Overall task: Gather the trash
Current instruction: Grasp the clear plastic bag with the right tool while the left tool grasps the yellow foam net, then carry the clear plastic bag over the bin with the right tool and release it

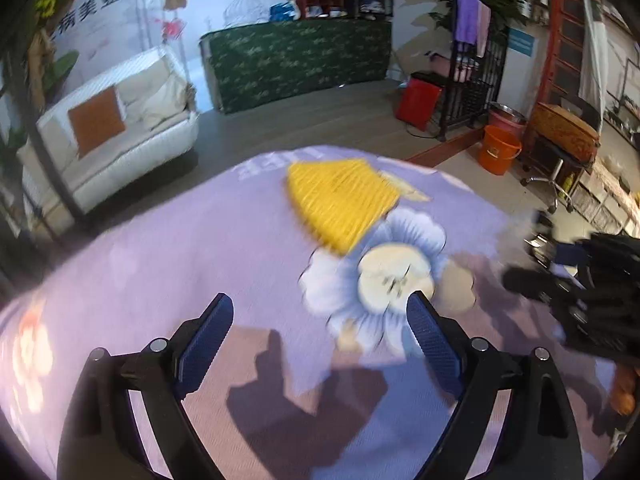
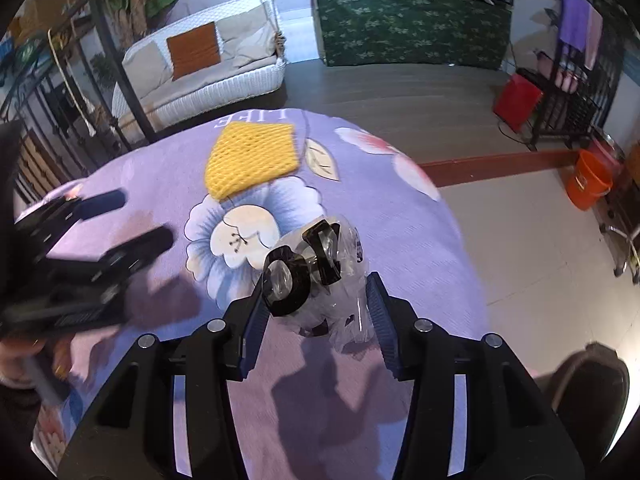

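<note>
A crumpled clear plastic wrapper with black rings (image 2: 316, 268) lies on the purple flowered tablecloth (image 2: 400, 240). It fills the gap between the blue pads of my right gripper (image 2: 318, 280), which touch it on both sides. A yellow foam net (image 2: 252, 160) lies flat farther back on the cloth, by the blue flower print. My left gripper (image 1: 320, 300) hovers open over the cloth with nothing between its fingers, and the yellow foam net (image 1: 340, 200) is ahead of it. Each gripper shows in the other's view: the left gripper (image 2: 140, 220), the right gripper (image 1: 528, 252).
The table's far edge drops to a wood and tile floor. Beyond stand a white sofa (image 2: 200, 68), a green-covered counter (image 2: 408, 28), a red bin (image 2: 516, 100) and an orange bucket (image 2: 588, 180). A dark round object (image 2: 588, 392) sits low at the right.
</note>
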Motion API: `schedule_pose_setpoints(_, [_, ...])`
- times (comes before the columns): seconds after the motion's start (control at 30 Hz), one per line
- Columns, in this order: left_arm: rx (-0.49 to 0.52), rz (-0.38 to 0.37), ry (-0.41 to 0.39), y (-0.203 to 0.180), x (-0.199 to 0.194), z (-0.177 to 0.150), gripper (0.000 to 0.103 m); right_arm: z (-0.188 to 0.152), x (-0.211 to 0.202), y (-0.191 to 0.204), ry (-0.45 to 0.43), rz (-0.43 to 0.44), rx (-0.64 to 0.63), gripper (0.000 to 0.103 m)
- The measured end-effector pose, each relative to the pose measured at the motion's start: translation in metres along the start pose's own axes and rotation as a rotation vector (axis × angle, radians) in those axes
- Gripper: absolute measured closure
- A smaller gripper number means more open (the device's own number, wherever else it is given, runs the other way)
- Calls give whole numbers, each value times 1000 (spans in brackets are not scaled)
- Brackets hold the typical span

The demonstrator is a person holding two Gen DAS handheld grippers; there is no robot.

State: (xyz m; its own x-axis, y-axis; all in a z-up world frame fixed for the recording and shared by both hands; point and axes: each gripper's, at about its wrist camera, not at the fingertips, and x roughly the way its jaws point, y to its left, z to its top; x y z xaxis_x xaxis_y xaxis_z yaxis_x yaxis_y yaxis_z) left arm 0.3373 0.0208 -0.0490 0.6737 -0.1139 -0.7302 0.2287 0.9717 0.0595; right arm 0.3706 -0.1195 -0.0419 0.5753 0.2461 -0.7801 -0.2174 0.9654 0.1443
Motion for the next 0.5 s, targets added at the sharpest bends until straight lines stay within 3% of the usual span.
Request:
schedule_pose_setpoints(0.13, [68,9,0,-23,28,24,17,-20,-26,-22,-14,-8,45,54])
schedule_pose_setpoints(0.23, [110,55,48,-33,55,38,18,-34,-41,-38,-25,-13,91,54])
schedule_pose_setpoints(0.33, [78,66,109,-31,81,44,36,-49,-53,-54,-42,-17,140,54])
schedule_pose_setpoints(0.37, [57,65,121,-27,86,44,47,-53,-56,-57,-47,-24,152,54])
schedule_pose_setpoints(0.5, [-58,59,110,-11,84,43,77,-70,-66,-72,-71,-59,202,54])
